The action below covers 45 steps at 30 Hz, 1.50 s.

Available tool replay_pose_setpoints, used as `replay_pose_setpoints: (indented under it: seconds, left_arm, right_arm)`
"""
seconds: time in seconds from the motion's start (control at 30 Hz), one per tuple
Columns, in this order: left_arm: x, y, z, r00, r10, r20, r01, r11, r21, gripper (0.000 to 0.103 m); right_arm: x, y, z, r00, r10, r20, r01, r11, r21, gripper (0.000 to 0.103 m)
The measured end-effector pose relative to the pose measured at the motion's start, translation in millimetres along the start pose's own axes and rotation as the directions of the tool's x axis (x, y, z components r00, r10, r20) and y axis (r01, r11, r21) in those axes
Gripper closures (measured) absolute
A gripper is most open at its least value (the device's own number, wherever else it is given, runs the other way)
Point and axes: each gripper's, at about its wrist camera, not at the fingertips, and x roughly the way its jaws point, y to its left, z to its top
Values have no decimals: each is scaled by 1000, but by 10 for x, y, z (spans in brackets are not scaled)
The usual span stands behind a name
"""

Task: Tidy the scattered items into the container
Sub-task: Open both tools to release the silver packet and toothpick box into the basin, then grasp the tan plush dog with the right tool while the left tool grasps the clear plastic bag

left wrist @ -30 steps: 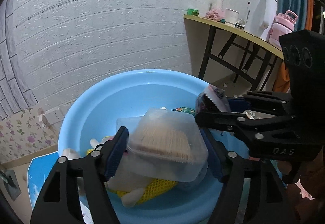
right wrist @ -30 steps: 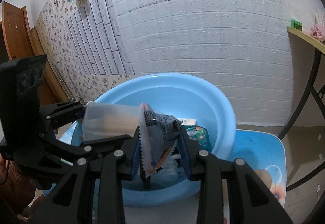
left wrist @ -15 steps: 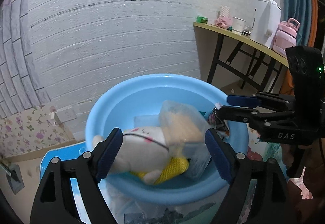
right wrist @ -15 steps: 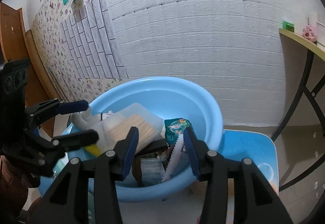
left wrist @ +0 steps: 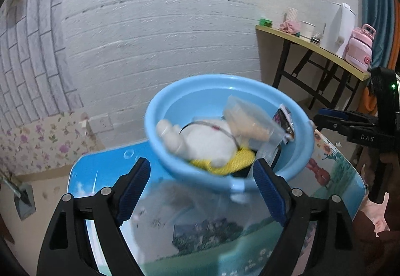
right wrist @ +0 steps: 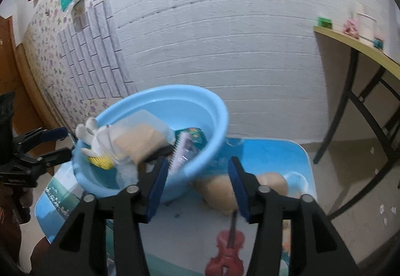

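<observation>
A light blue basin (left wrist: pixel 297 141) stands on a small table with a picture print (left wrist: pixel 105 168); it also shows in the right wrist view (right wrist: pixel 217 111). In it lie a white plush toy (left wrist: pixel 210 138), a clear box of cotton swabs (left wrist: pixel 250 121), a yellow mesh item (left wrist: pixel 225 166) and a snack packet (right wrist: pixel 186 148). My left gripper (left wrist: pixel 202 191) is open and empty, in front of the basin. My right gripper (right wrist: pixel 196 188) is open and empty, at the basin's near right side.
A white brick-pattern wall (left wrist: pixel 162 26) rises behind the table. A yellow side table (left wrist: pixel 312 43) at the right carries a white kettle (left wrist: pixel 340 26), a pink bottle (left wrist: pixel 360 48) and cups. The table's front edges are near both grippers.
Both grippers let go of their loads, the swab box and the snack packet, into the basin. Both have opened and drawn back from it.
</observation>
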Motion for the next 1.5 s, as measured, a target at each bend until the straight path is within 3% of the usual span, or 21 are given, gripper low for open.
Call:
replay_pose_setpoints:
  seconds: [0.2, 0.27, 0.33, 0.4, 0.47, 0.53, 0.57, 1.2, 1.43, 1.47, 1.5]
  left_arm:
    - [27, 142, -209, 999, 26, -45, -28, 999, -42, 16]
    - [88, 192, -274, 997, 26, -71, -30, 998, -54, 16]
    - [159, 221, -328, 995, 29, -96, -34, 998, -55, 16]
    - [241, 224, -380, 992, 29, -119, -35, 998, -54, 16]
    - [318, 217, -398, 991, 21, -133, -28, 998, -52, 16]
    - [386, 197, -391, 990, 18, -142, -24, 999, -41, 16]
    - [416, 188, -383, 989, 18, -146, -23, 999, -35, 14]
    - [907, 22, -315, 977, -52, -207, 60, 998, 34, 5]
    - [887, 79, -338, 976, -31, -216, 45, 997, 60, 31]
    - [873, 90, -336, 976, -31, -217, 45, 997, 58, 34]
    - [857, 102, -336, 976, -30, -218, 43, 997, 56, 36]
  right_arm:
    - [18, -211, -183, 997, -53, -53, 56, 997, 60, 45]
    - [50, -260, -239, 995, -70, -75, 75, 995, 66, 39]
    - [115, -312, -285, 992, -75, -106, 83, 994, 76, 26]
    - [212, -338, -308, 987, -78, -140, 91, 992, 85, 23]
    - [271, -339, -327, 984, -92, -151, 104, 992, 76, 15]
    - [307, -320, -341, 984, -93, -149, 102, 993, 57, 2]
    - [316, -315, -343, 985, -90, -148, 99, 994, 52, 1]
    - [813, -321, -139, 967, -130, -219, 111, 989, -94, 0]
    - [887, -301, -197, 958, -107, -267, 85, 992, -93, 2]
    - [908, -296, -212, 955, -105, -276, 81, 992, -98, 7]
    - [919, -279, -228, 955, -100, -281, 74, 992, -102, 19]
